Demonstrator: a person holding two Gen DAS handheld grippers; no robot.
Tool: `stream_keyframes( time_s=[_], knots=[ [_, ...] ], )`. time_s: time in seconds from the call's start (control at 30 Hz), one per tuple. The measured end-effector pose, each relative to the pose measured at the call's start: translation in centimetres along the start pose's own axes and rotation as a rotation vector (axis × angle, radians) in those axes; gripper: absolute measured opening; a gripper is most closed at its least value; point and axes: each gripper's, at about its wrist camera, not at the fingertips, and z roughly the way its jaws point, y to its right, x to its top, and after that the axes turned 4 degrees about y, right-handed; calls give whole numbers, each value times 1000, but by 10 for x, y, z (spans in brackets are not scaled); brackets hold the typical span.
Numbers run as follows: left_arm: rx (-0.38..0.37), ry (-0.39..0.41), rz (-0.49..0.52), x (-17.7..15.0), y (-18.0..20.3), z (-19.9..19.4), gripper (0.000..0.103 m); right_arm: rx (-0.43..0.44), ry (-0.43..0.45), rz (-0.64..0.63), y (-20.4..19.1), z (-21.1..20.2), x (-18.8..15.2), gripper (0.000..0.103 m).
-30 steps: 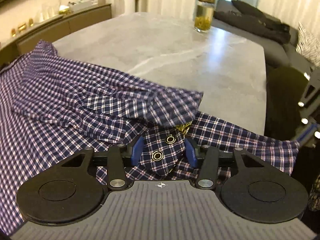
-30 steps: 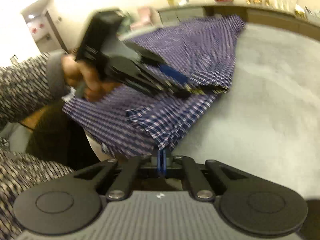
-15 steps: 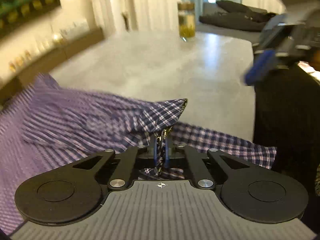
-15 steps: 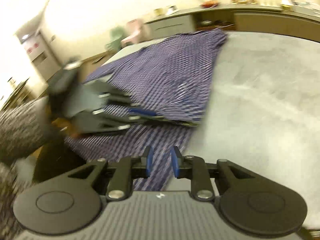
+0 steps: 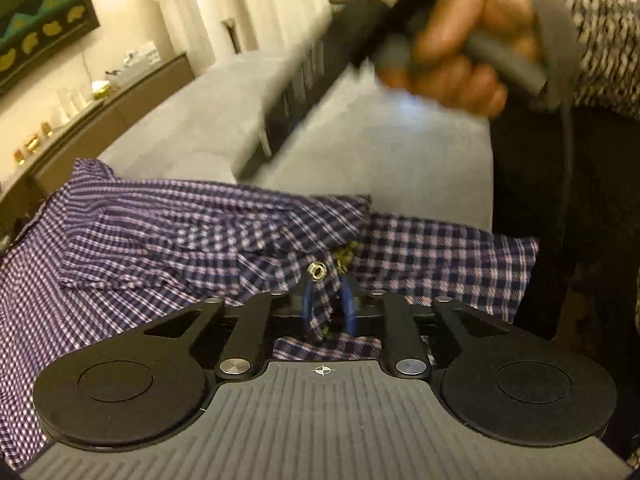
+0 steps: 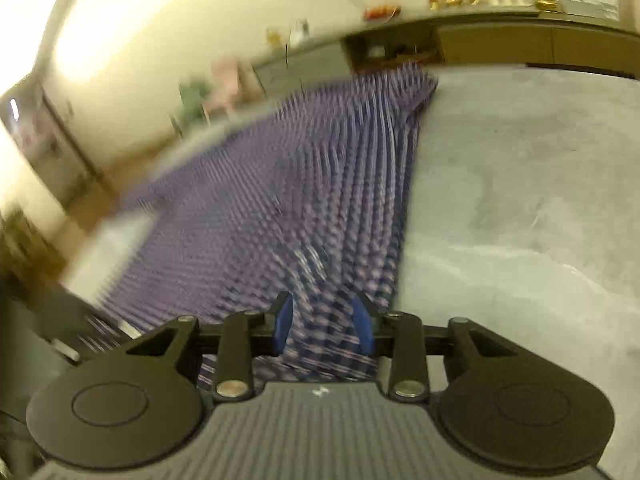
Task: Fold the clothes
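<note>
**A:** Two claws, and both are letting go at once. The left claw (image 5: 327, 307) has a tab of the checked shirt (image 5: 208, 240) with a metal snap (image 5: 317, 270) standing between its blue pads (image 5: 307, 306), but the jaws are opening and the right pad looks clear of the cloth, so I'd call that grip lost.

**B:** And the right claw (image 6: 323, 326)?

**A:** Jaws parted and widening, with shirt cloth (image 6: 304, 184) lying under and between them; nothing pinched that I can see. That view is badly smeared.

**B:** Where's the shirt itself?

**A:** Spread on the grey table (image 5: 192, 120), running from the left claw out toward nine and eleven o'clock, with a folded flap at twelve.

**B:** So what could go wrong?

**A:** My guess is that the flap slumps open once the tab drops free. Also, the person's right hand (image 5: 460, 52) is sweeping past at one o'clock; a fast pass could drag the loose cloth crooked or snag it.
</note>
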Motion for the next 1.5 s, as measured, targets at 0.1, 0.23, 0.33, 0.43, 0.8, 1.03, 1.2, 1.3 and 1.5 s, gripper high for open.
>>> stream_keyframes(
  time_s=[0.1, 0.23, 0.33, 0.43, 0.8, 1.03, 1.2, 1.3, 1.5],
  knots=[
    [8, 41, -53, 2, -29, -16, 23, -55, -85, -115, -4, 16, -9, 28],
    [27, 131, -209, 9, -88, -33, 26, 23, -146, -208, -9, 5, 15, 35],
    [5, 201, -328, 13, -135, -40, 25, -1, -54, -234, 1, -5, 59, 49],
    [-42, 218, -344, 24, -148, -27, 30, -18, 42, -175, 29, 11, 116, 56],
    [-103, -14, -171, 13, -101, 79, 25, -159, 27, -300, 65, 219, 230, 18],
    [-126, 7, -168, 10, -91, 75, 27, -211, 31, -325, 64, 295, 268, 13],
    [-187, 24, -215, 17, -103, 60, 32, -83, 125, -88, 94, 243, 269, 33],
    [-165, 81, -215, 26, -116, 32, 41, -33, 190, 14, 118, 189, 239, 42],
    [-39, 97, -367, 21, -142, 13, 40, 82, 32, -14, 111, 160, 160, 41]
  ],
)
